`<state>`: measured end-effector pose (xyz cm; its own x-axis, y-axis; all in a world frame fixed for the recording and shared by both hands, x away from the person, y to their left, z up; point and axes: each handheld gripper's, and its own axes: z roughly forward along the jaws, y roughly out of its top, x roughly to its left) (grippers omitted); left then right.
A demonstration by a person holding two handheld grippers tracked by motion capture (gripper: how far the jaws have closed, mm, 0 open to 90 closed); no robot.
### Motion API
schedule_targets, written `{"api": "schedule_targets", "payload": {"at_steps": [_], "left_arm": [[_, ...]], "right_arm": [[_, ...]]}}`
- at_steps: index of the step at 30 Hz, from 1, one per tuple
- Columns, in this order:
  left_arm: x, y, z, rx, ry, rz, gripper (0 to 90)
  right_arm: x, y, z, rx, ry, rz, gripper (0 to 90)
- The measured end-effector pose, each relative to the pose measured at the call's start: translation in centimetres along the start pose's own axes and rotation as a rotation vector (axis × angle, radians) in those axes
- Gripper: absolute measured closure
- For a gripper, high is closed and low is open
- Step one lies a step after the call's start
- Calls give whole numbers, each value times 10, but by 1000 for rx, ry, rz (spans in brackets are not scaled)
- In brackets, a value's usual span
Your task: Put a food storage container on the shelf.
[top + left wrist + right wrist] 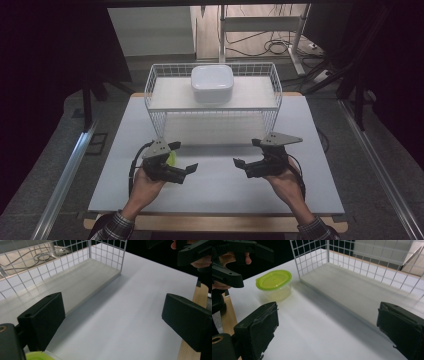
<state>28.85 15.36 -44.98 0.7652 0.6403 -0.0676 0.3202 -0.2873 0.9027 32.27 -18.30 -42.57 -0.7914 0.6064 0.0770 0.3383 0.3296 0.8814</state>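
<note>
On the white table (215, 185), the green-lidded container (275, 285) stood upright, its oval lid's long axis running toward the wire rack (212, 95). Just above it the left gripper (182, 157) was spread wide and empty. The right gripper (247, 152) was also spread, well apart from the container.

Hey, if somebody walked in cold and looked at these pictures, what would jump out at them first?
Probably the white wire rack at the far side of the table, with a white lidded box on its top shelf. Next, the small green-lidded container on the table beside the left gripper. Both that and the right gripper hover with jaws wide apart, holding nothing.
</note>
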Motion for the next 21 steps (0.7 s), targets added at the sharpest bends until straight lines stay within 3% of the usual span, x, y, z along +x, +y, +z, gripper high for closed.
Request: {"api": "schedule_targets", "payload": {"at_steps": [11, 21], "left_arm": [[-11, -30, 10, 38, 2, 7, 42], [-26, -44, 13, 46, -6, 28, 32]], "right_arm": [[0, -36, -4, 38, -21, 40, 43], [6, -57, -6, 63, -43, 17, 41]]}}
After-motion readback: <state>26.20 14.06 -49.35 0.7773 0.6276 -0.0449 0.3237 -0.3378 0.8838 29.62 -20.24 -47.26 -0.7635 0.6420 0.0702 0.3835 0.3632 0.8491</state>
